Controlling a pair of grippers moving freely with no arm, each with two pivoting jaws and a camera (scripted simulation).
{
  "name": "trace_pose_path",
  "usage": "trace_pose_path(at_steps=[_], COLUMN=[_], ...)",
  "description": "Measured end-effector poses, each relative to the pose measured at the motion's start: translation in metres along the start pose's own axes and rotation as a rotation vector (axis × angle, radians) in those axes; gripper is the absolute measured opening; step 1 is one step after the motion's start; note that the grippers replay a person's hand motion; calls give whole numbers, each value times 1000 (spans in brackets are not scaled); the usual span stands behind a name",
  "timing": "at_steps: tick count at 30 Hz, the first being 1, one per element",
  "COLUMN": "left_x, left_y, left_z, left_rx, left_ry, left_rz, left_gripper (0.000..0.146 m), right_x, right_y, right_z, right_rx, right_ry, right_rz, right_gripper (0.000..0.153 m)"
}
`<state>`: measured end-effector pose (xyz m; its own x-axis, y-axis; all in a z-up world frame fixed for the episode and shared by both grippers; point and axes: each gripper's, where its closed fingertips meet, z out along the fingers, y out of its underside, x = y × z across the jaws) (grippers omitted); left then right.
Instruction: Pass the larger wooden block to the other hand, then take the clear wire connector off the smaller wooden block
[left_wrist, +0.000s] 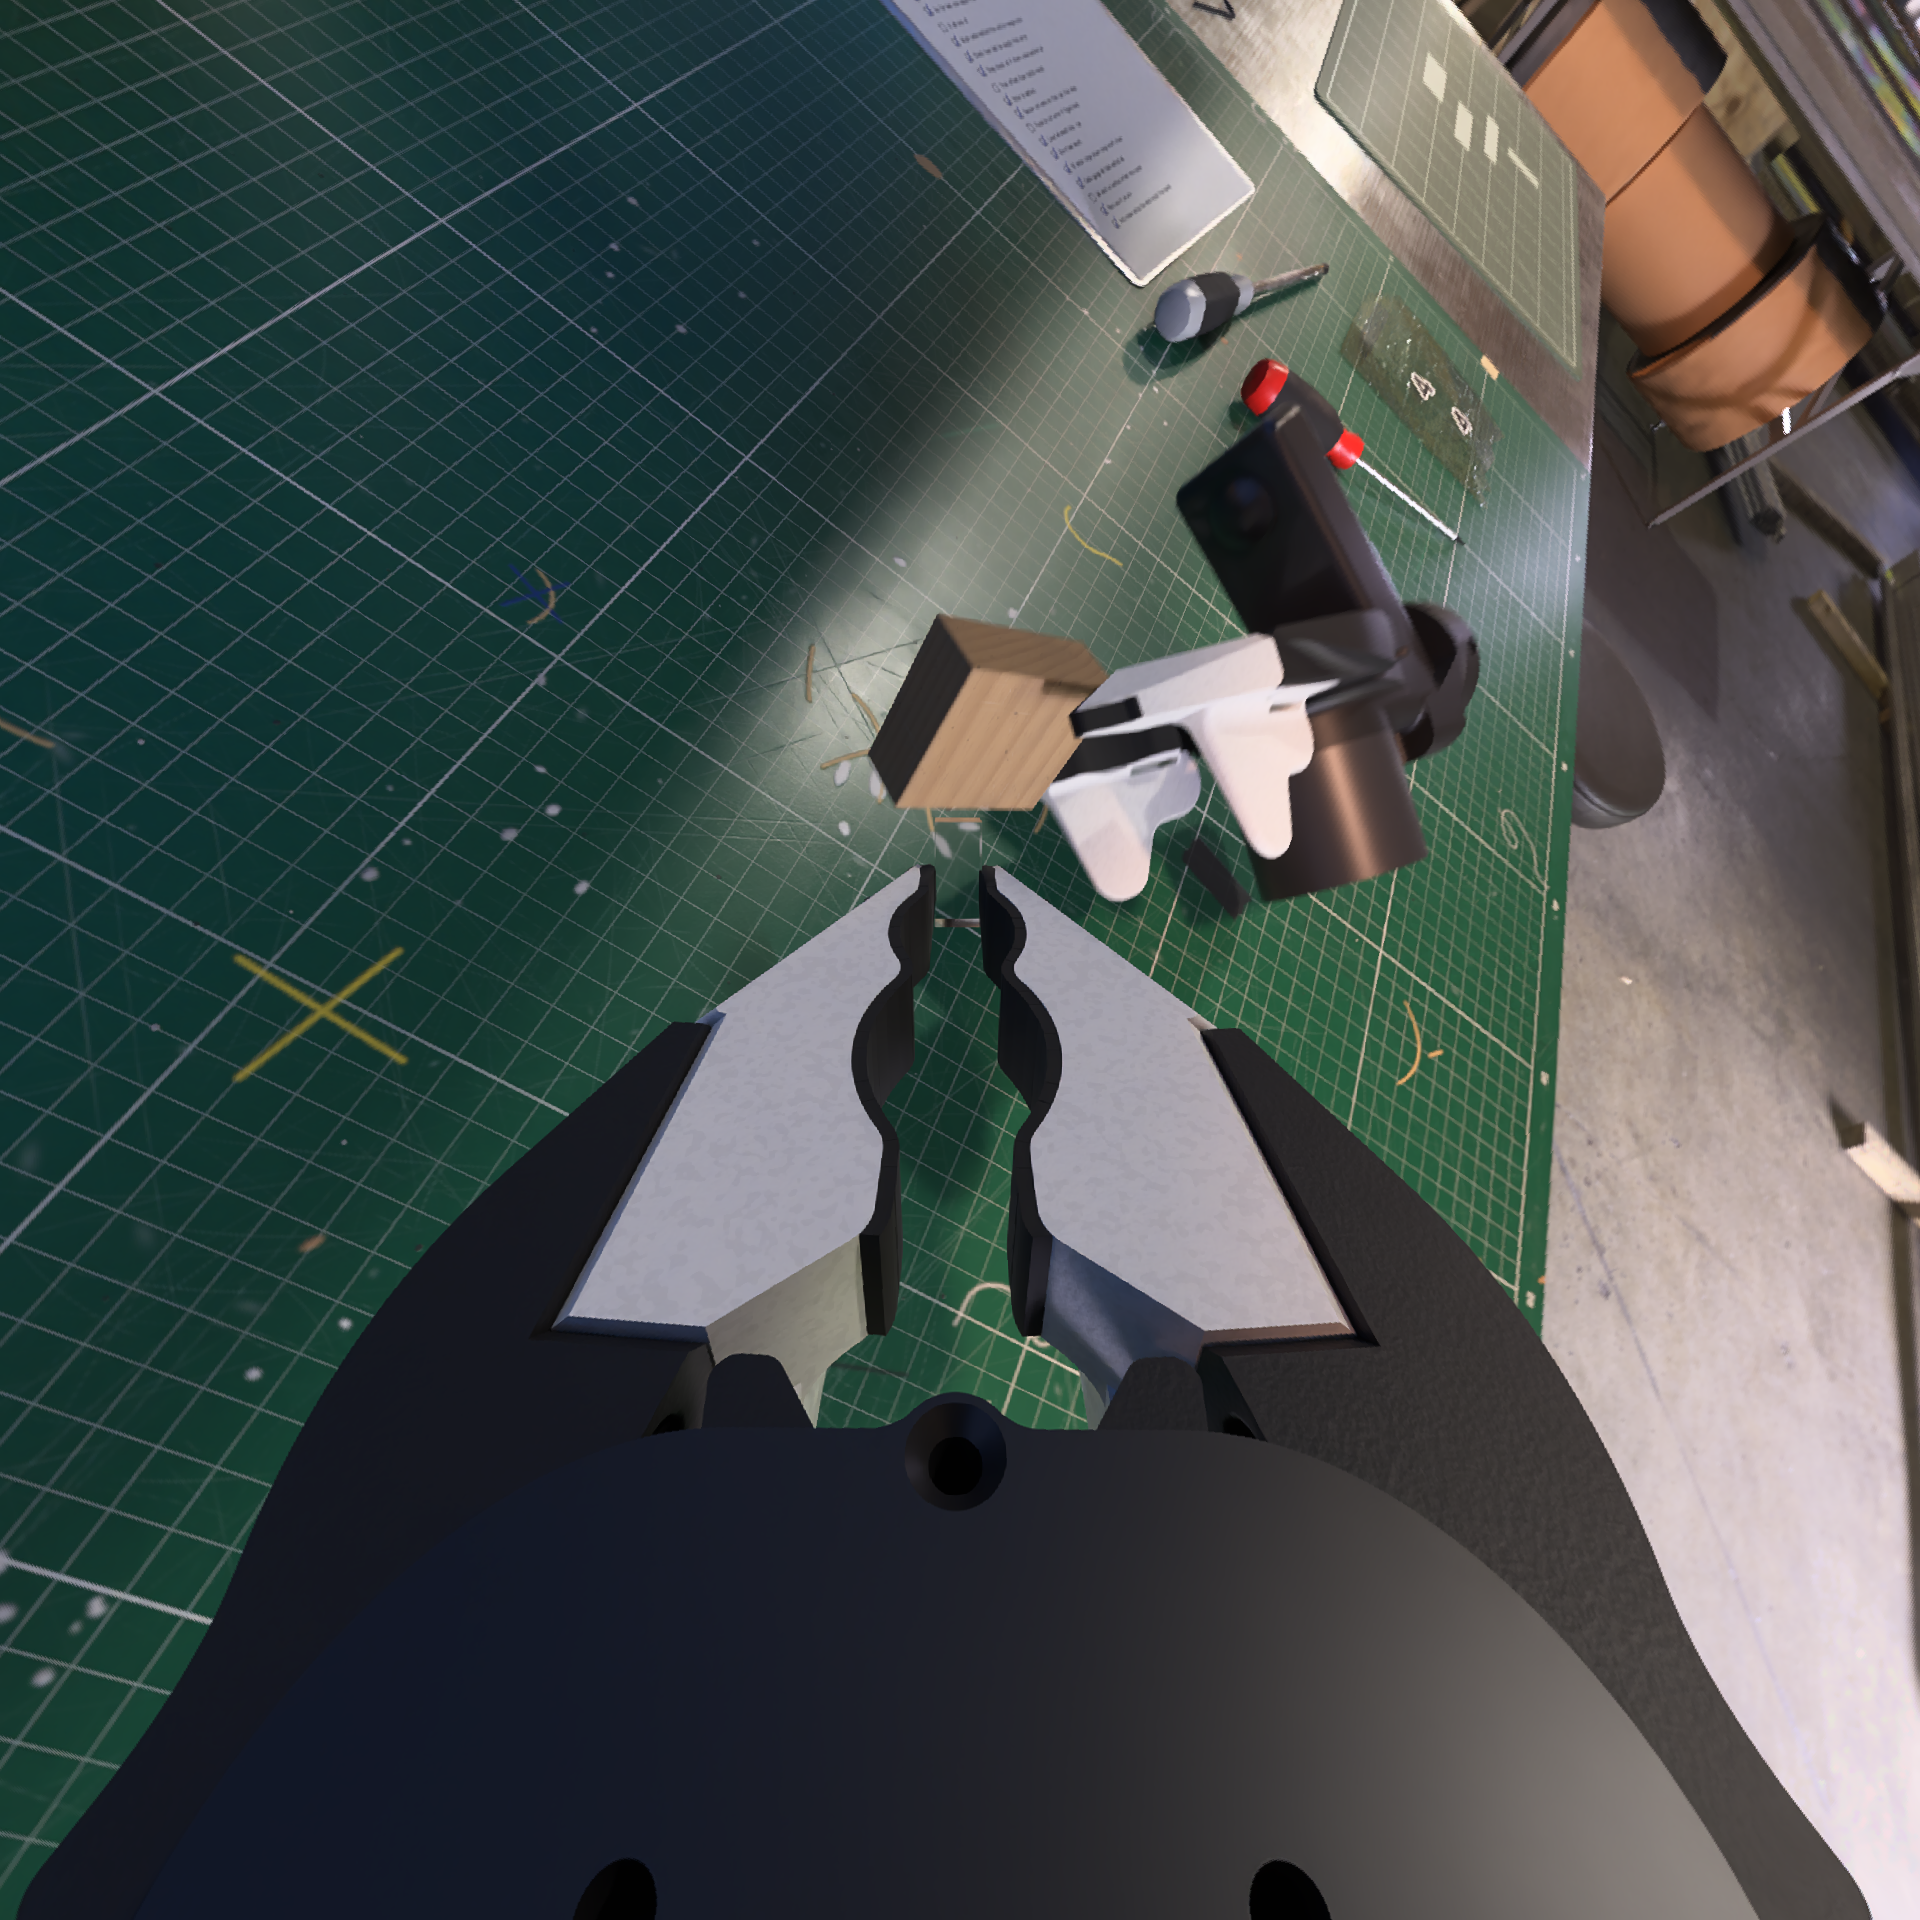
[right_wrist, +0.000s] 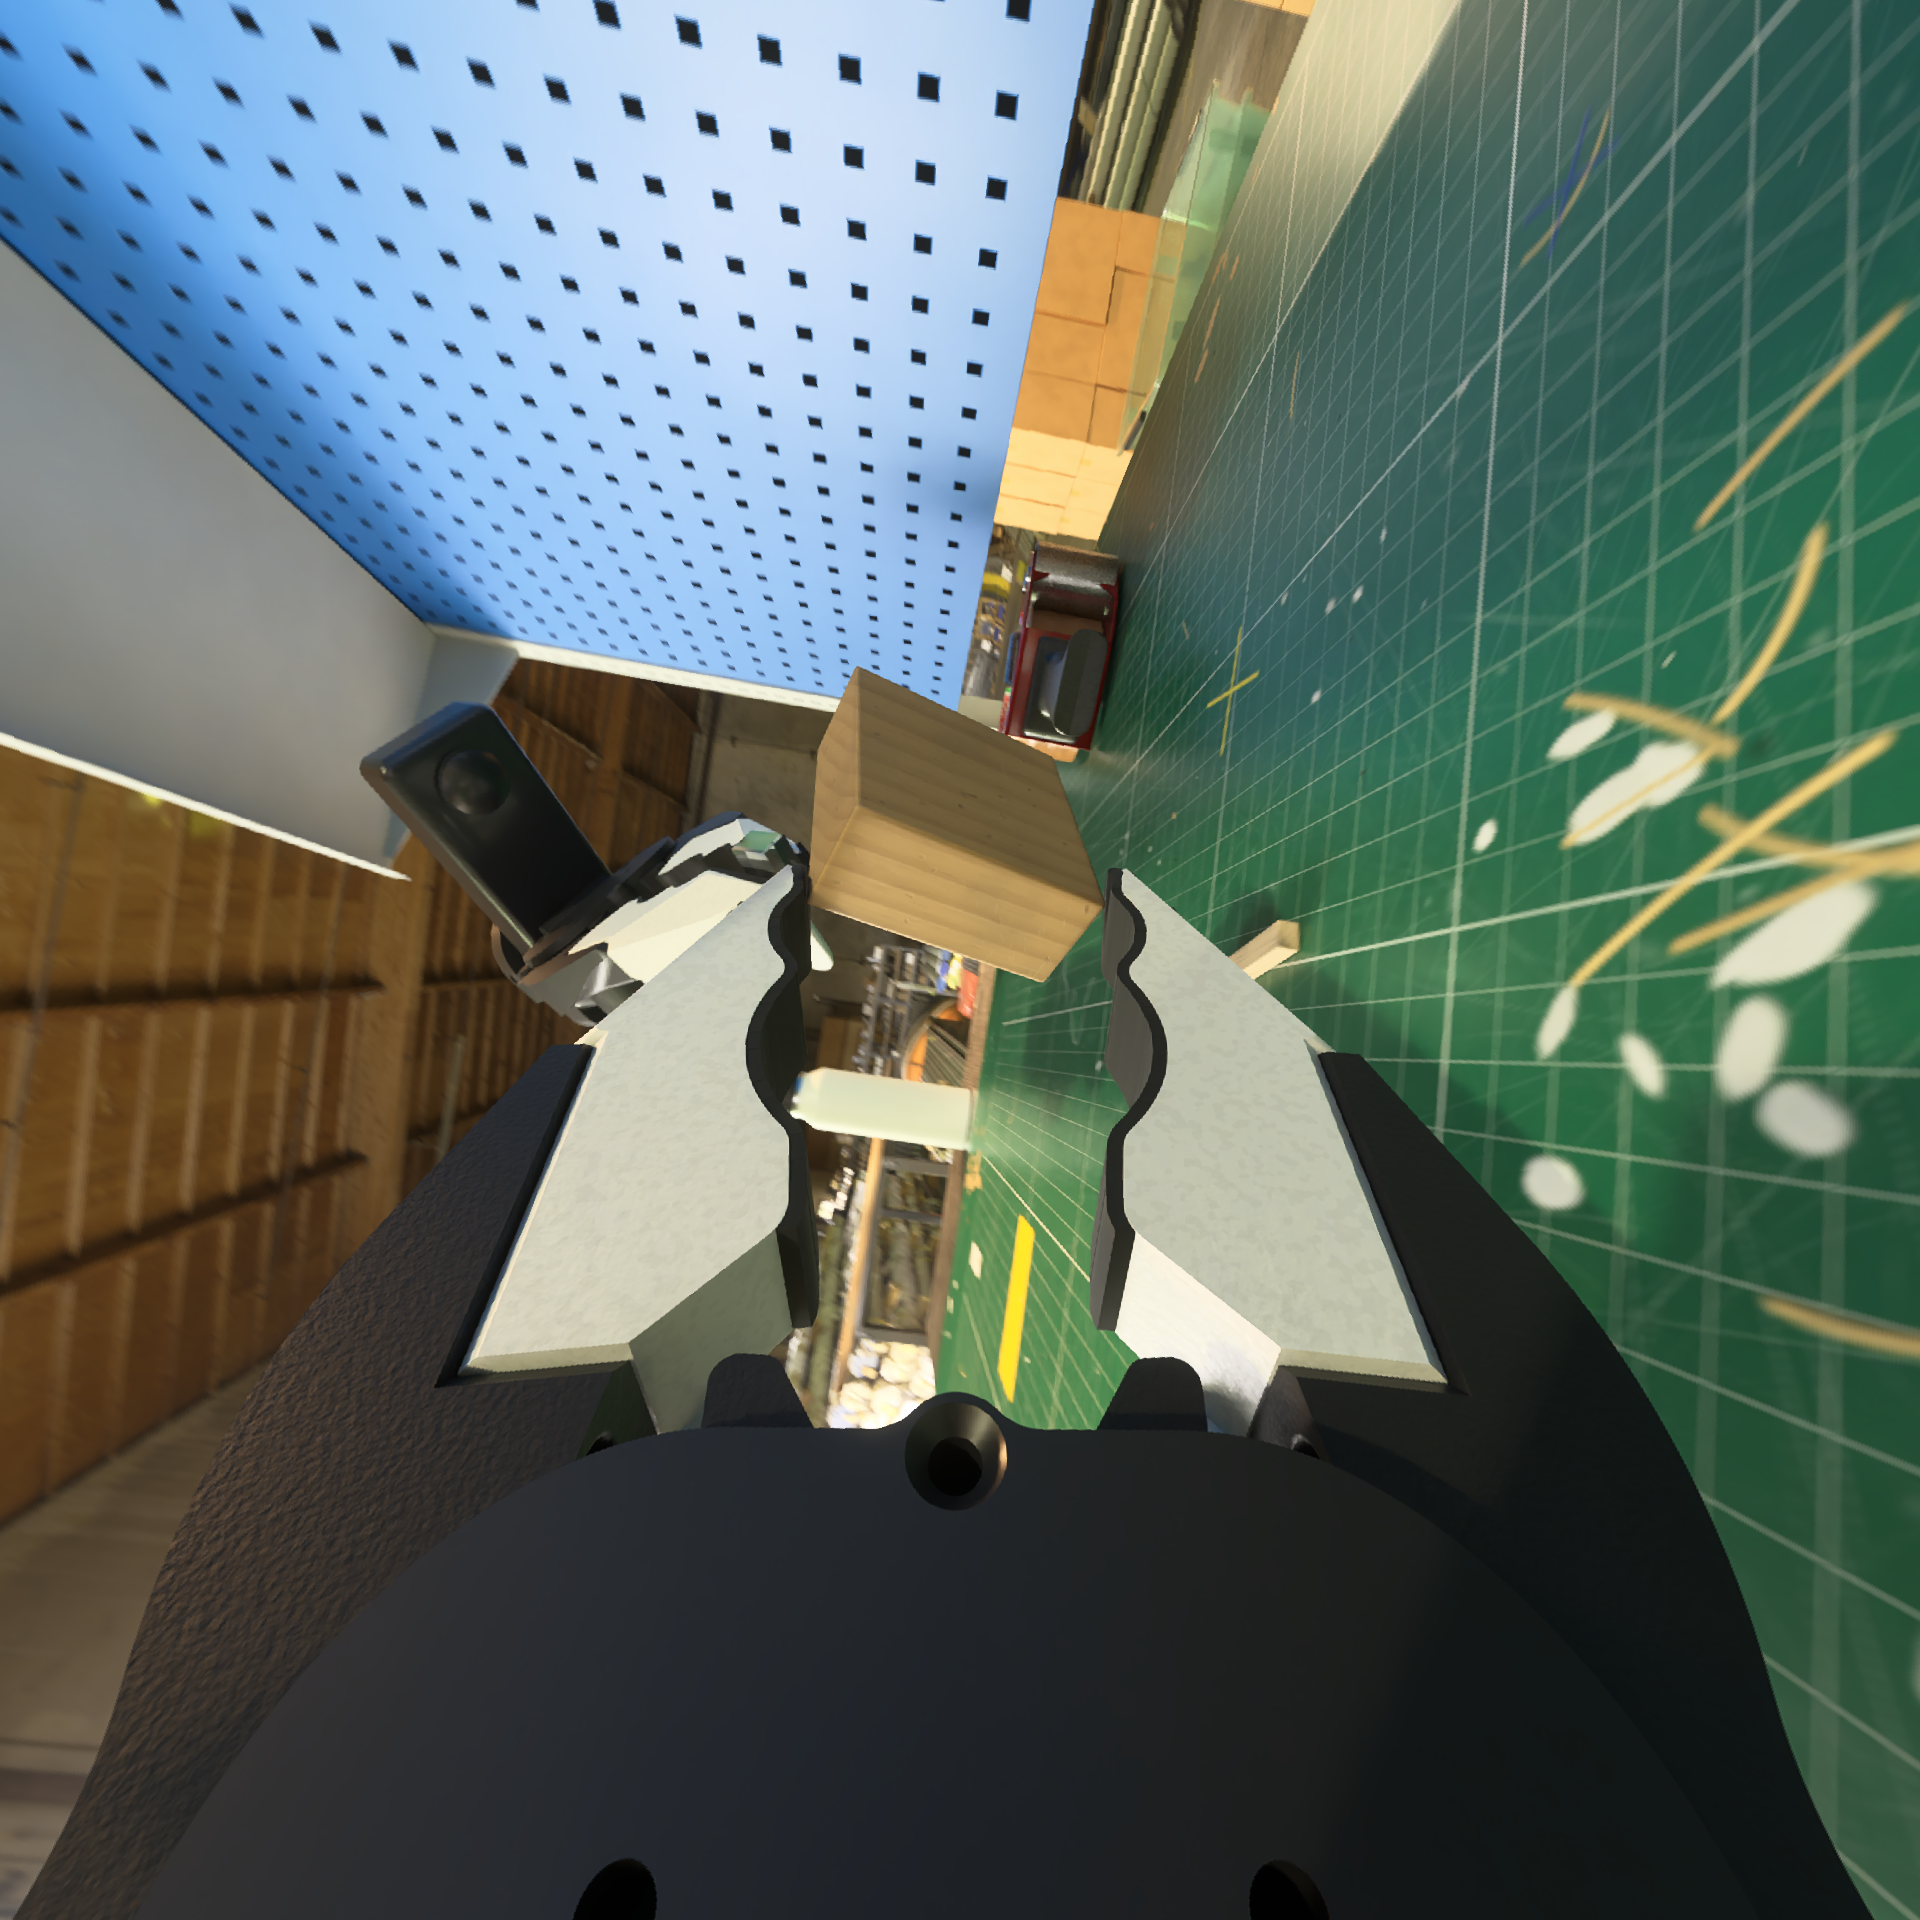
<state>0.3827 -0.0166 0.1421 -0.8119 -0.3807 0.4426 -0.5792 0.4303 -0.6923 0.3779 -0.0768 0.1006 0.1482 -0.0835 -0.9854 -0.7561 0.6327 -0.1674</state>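
Observation:
My right gripper (right_wrist: 954, 883) is shut on the larger wooden block (right_wrist: 935, 821), which sits between its fingertips above the green cutting mat (right_wrist: 1455, 727). In the left wrist view the block (left_wrist: 987, 727) shows held by the right gripper (left_wrist: 1075, 743), up and to the right of my left gripper (left_wrist: 956, 883). The left gripper's jaws are nearly closed on the clear wire connector (left_wrist: 957, 844), faint at its tips. The connector (right_wrist: 883, 1110) shows in the air below the block. The smaller wooden block (right_wrist: 1273, 945) lies on the mat, partly behind my right finger.
A grey-handled screwdriver (left_wrist: 1195, 307), red-handled tools (left_wrist: 1268, 384), a white sheet (left_wrist: 1091, 114) and a small black piece (left_wrist: 1216, 878) lie on the mat. The table edge (left_wrist: 1558, 935) runs along the right. A blue pegboard (right_wrist: 520, 312) and a red box (right_wrist: 1060, 644) stand beyond.

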Motion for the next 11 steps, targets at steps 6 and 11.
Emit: trace_pose_path(at_steps=[6,11], left_x=[-5,-12], left_y=[-4,-3], left_z=[-2,-2], left_rx=[31,35], left_ry=[-62,-71], left_rz=[-16,-22], left_gripper=[8,8], right_x=[1,0], right_y=[15,13], right_z=[11,4], right_rx=[28,27], right_ry=[-33,-36], right_rz=[84,72], right_gripper=[57,57])
